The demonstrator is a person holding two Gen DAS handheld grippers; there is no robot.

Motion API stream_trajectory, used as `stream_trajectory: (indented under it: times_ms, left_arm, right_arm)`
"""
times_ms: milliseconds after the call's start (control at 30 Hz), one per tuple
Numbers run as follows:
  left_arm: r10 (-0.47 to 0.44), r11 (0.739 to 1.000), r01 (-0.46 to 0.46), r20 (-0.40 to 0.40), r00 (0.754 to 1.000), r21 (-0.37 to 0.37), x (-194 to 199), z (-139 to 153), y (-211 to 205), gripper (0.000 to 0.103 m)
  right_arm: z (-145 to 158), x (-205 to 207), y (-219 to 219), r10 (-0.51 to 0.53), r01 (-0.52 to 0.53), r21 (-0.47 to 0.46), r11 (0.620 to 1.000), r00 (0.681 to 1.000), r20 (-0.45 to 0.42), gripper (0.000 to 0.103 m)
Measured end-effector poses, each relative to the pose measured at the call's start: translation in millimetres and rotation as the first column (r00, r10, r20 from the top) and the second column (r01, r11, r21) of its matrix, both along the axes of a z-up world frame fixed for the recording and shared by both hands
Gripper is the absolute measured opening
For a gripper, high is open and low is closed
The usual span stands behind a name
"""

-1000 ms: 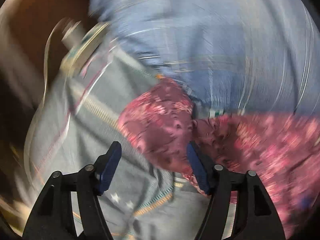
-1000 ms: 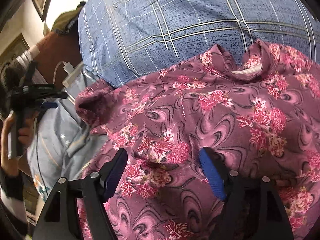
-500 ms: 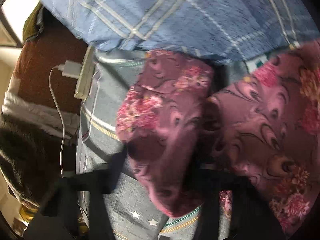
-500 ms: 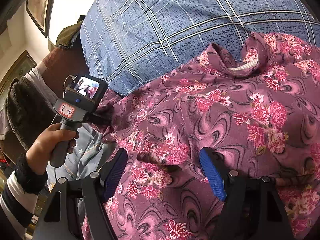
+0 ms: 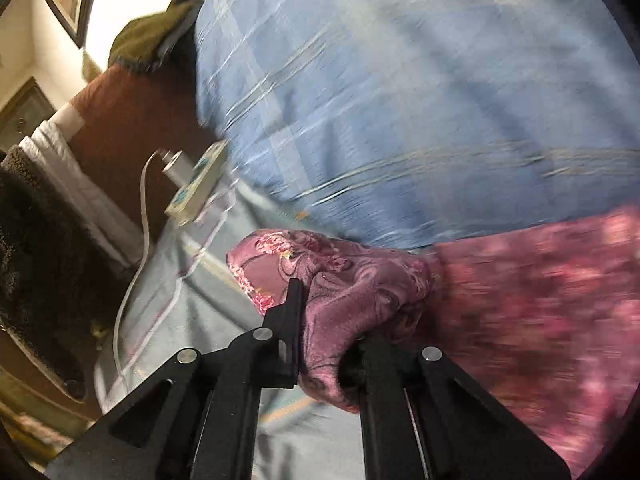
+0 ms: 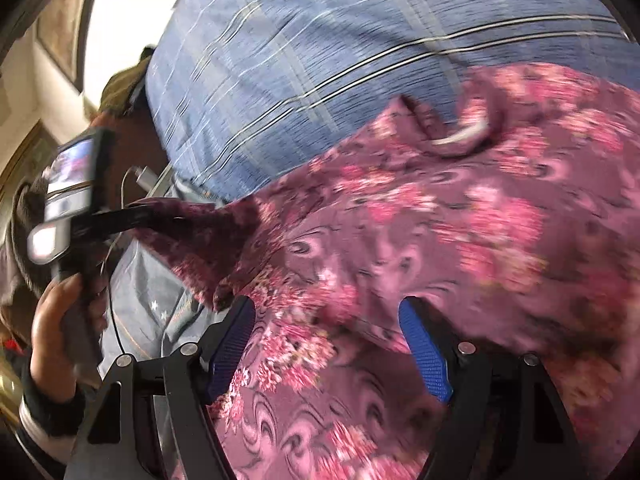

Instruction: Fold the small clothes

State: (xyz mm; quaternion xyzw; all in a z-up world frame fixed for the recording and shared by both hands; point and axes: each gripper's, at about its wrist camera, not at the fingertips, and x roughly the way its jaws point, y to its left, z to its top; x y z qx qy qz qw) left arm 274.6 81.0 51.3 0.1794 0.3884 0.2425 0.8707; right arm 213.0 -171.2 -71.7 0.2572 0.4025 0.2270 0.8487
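Observation:
A maroon floral garment lies spread on the bed, its collar toward the far side. In the left wrist view my left gripper is shut on the garment's sleeve, which bunches over the right finger and hides its pad. From the right wrist view that same left gripper holds the sleeve stretched out to the left, lifted off the sheet. My right gripper hovers open just above the garment's body, with its blue pads apart and cloth below them.
A blue plaid quilt fills the far side of the bed. Under the garment is a grey-blue sheet. A white charger and cable lie at the sheet's left edge by a brown headboard. A person's hand holds the left gripper's handle.
The left gripper's jaws closed on the sleeve, then pulled it up and out to the left. The right gripper stayed open and drifted slightly over the garment.

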Motion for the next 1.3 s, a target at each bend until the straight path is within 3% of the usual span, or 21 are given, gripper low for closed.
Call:
stream_trajectory:
  times_ms: [167,300,400,500,567,600,667,733,800,867,900,1067,1167,1200,1267,1300]
  left_arm:
    - [-0.136,0.989,0.142,0.114,0.984,-0.050,-24,26,-67,0.005]
    - [-0.217,0.967,0.234,0.157,0.963,-0.101,-36,28,-120,0.005]
    - [-0.286,0.937,0.304,0.122,0.950,-0.170,-40,14,-159,0.005]
    - [-0.359,0.892,0.347,0.014,0.933,-0.289,-34,-17,-188,0.006]
    - [-0.416,0.845,0.360,-0.063,0.907,-0.397,-30,-39,-198,0.008]
    - [-0.425,0.833,0.355,-0.080,0.902,-0.424,-30,-44,-201,0.008]
    - [-0.462,0.796,0.372,-0.083,0.883,-0.478,-31,-47,-196,0.010]
    - [-0.489,0.746,0.379,-0.063,0.870,-0.548,-34,-40,-179,0.018]
    - [-0.499,0.651,0.362,-0.017,0.866,-0.667,-39,-29,-147,0.029]
    - [-0.472,0.575,0.328,0.024,0.881,-0.750,-42,-23,-115,0.049]
    - [-0.432,0.533,0.299,0.049,0.900,-0.791,-44,-22,-89,0.059]
    - [-0.311,0.458,0.220,0.077,0.947,-0.862,-56,-41,-26,0.059]
    - [-0.292,0.413,0.196,0.074,0.954,-0.889,-58,-54,-16,0.059]
    - [-0.286,0.379,0.197,0.088,0.954,-0.904,-58,-57,-13,0.059]
    - [-0.274,0.338,0.200,0.107,0.956,-0.920,-59,-61,-7,0.059]
    - [-0.278,0.329,0.206,0.113,0.954,-0.922,-59,-61,-6,0.059]
  right_arm:
    - [4,-33,-48,-0.088,0.087,-0.055,0.995,0.996,-0.030,0.078]
    - [6,-60,-81,-0.136,0.132,-0.064,0.989,0.989,-0.050,0.076]
    - [7,-76,-96,-0.160,0.156,-0.082,0.984,0.986,-0.046,0.076]
    - [8,-86,-107,-0.179,0.173,-0.098,0.980,0.983,-0.047,0.076]
    - [9,-90,-113,-0.191,0.185,-0.101,0.977,0.980,-0.050,0.076]
    - [9,-93,-117,-0.201,0.195,-0.101,0.976,0.978,-0.049,0.076]
    - [10,-95,-123,-0.214,0.209,-0.095,0.973,0.976,-0.048,0.078]
    - [12,-94,-127,-0.227,0.223,-0.090,0.971,0.973,-0.048,0.078]
    - [13,-90,-130,-0.234,0.229,-0.084,0.970,0.971,-0.047,0.078]
    - [15,-82,-128,-0.236,0.232,-0.068,0.970,0.971,-0.046,0.078]
    - [15,-77,-127,-0.233,0.230,-0.053,0.972,0.971,-0.046,0.078]
    - [7,-43,-112,-0.199,0.204,0.051,0.978,0.976,-0.089,0.078]
    - [-5,-32,-104,-0.181,0.210,0.185,0.960,0.970,-0.162,0.078]
    - [-8,-30,-100,-0.169,0.206,0.225,0.952,0.970,-0.173,0.078]
    - [-9,-30,-90,-0.144,0.189,0.260,0.947,0.972,-0.184,0.078]
    - [-10,-30,-87,-0.135,0.184,0.266,0.946,0.972,-0.192,0.081]
